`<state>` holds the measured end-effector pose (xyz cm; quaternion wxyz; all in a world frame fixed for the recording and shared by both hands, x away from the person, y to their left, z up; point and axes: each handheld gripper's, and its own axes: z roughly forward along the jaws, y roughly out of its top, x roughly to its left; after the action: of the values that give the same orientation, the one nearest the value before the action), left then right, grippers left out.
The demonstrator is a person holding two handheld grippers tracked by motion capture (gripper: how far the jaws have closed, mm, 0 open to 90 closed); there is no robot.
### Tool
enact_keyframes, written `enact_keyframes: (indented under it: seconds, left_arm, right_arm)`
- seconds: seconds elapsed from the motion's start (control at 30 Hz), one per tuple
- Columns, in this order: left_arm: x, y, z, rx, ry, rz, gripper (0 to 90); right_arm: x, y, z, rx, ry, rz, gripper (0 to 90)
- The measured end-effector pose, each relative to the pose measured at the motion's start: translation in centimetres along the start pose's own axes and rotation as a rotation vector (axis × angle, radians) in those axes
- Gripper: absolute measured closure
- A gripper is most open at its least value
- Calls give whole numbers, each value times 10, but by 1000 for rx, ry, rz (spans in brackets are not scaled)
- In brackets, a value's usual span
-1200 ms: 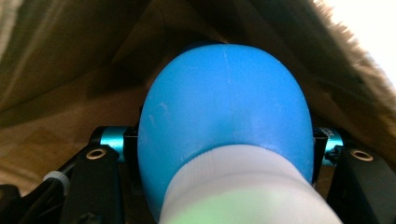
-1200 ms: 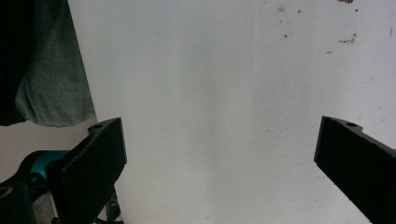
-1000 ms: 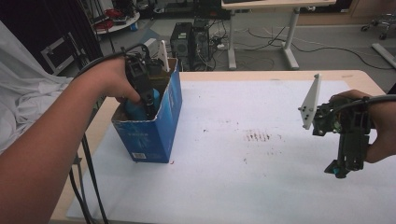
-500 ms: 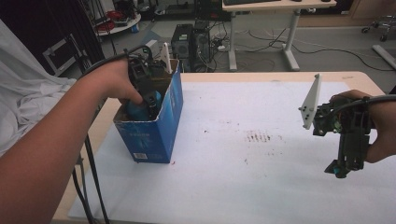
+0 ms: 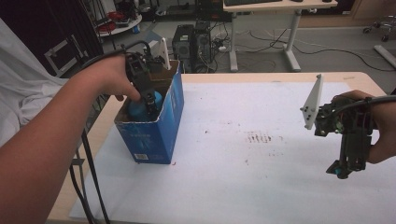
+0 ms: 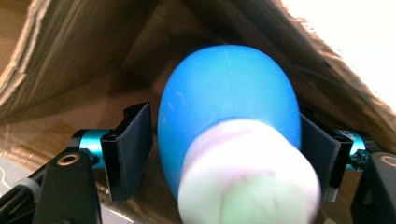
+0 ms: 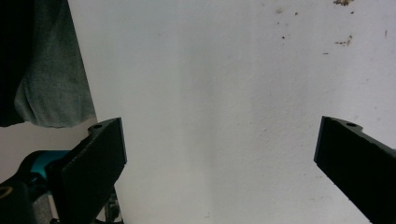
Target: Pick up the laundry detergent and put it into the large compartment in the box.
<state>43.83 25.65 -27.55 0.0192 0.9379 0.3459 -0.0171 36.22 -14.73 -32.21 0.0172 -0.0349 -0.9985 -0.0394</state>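
Blue bulb (image 6: pixel 229 116) sits inside the cardboard box (image 5: pixel 161 126) — the left gripper (image 5: pixel 149 100) has just been opening around it, apparently releasing; right gripper (image 5: pixel 348 165) hovers agape over the worktop (image 5: pixel 261 177).

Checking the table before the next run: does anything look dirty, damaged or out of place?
Yes: brown specks and smears stain the white table cover near its middle. The blue box has a ragged, torn top edge.
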Motion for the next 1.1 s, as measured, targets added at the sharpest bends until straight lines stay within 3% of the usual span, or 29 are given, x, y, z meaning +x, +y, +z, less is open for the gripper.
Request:
enact_keyframes:
  seconds: [0.6, 0.77, 1.1]
  left_arm:
    - [-2, -3, -32, -14, 18, -10, 179]
    - [-7, -1, -44, -20, 16, 16, 155]
    - [-29, 9, -61, -7, 38, 121, 90]
  right_arm:
    - [-3, 2, 0, -1, 3, -10, 14]
    - [-3, 4, -3, -6, -5, -18, 14]
    - [-3, 3, -5, -8, -5, -19, 14]
